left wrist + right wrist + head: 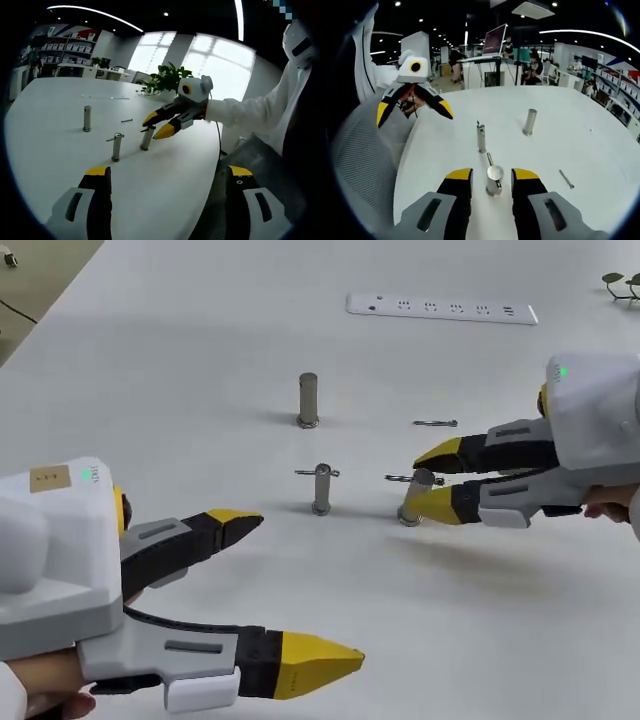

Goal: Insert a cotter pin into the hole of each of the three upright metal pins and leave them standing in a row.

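With my right gripper point(422, 483) jaws apart astride the nearest metal pin point(494, 179), I'd close gently, sparing its cotter pin point(398, 478); my left gripper point(305, 588) waits open.

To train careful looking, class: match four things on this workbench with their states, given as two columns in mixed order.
1 far metal pin
2 middle metal pin
3 loose cotter pin
4 left gripper

A lies flat on the table
B jaws open, holding nothing
C stands without a pin through it
D stands with a cotter pin through it

Pairs: 1-C, 2-D, 3-A, 4-B
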Demonstrator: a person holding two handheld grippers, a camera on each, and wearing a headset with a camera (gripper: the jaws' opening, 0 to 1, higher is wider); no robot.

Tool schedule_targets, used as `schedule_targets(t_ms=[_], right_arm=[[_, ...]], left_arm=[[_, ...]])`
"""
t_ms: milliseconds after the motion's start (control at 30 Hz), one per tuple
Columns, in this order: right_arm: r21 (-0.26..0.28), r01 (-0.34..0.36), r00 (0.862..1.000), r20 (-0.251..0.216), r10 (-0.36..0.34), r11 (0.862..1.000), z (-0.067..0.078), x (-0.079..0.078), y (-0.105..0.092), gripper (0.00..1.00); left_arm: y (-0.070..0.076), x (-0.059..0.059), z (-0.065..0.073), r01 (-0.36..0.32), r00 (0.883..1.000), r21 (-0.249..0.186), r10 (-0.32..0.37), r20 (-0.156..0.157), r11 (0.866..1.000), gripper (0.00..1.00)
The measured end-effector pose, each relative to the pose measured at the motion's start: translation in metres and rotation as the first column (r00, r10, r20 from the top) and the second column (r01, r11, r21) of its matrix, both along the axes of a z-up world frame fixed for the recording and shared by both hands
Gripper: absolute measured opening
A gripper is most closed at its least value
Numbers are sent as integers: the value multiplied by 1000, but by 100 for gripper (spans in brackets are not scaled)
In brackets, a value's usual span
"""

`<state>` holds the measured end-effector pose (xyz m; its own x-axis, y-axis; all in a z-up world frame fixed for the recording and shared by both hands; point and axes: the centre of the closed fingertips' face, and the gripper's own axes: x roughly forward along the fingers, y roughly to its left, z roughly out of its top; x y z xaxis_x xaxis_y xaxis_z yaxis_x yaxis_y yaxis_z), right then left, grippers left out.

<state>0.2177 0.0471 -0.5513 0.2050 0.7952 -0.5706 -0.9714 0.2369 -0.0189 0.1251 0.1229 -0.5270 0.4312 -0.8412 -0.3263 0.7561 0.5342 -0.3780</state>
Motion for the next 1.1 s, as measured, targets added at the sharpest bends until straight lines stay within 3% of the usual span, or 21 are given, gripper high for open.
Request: schedule_targets(t_ms=[167, 267, 400, 500, 600, 700, 767, 933, 1100], right_arm=[[22, 105, 994, 10, -106, 994, 9, -8, -12, 45], [59, 167, 986, -19, -166, 984, 14, -15, -19, 49], [100, 225, 974, -45, -221, 969, 21, -22, -27, 62], [126, 262, 965, -63, -256, 957, 27, -28, -34, 66], [108, 287, 957, -64, -281, 952, 26, -35, -42, 73], [89, 325, 943, -101, -317, 941, 23, -42, -48, 85], [102, 323, 945, -96, -314, 941, 22, -46, -50, 88], [88, 378, 922, -129, -366, 921, 11, -51, -55, 96], [93, 462, 881, -160, -445, 882, 7, -52, -59, 98]], left_arm=[[4, 6, 3, -29, 999, 11, 29, 25, 1000, 94], [7, 11, 6, -50, 998, 8, 50, 36, 999, 94], [9, 18, 9, -70, 996, 12, 69, 54, 997, 94], [10, 19, 8, -70, 996, 28, 68, 57, 997, 94], [11, 20, 6, -73, 996, 33, 71, 58, 997, 94], [11, 19, 4, -65, 997, 36, 64, 49, 997, 93], [11, 19, 3, -62, 997, 46, 60, 43, 997, 93], [14, 20, 2, -56, 998, 55, 54, 34, 997, 93], [18, 25, 1, -73, 997, 60, 71, 42, 996, 93]])
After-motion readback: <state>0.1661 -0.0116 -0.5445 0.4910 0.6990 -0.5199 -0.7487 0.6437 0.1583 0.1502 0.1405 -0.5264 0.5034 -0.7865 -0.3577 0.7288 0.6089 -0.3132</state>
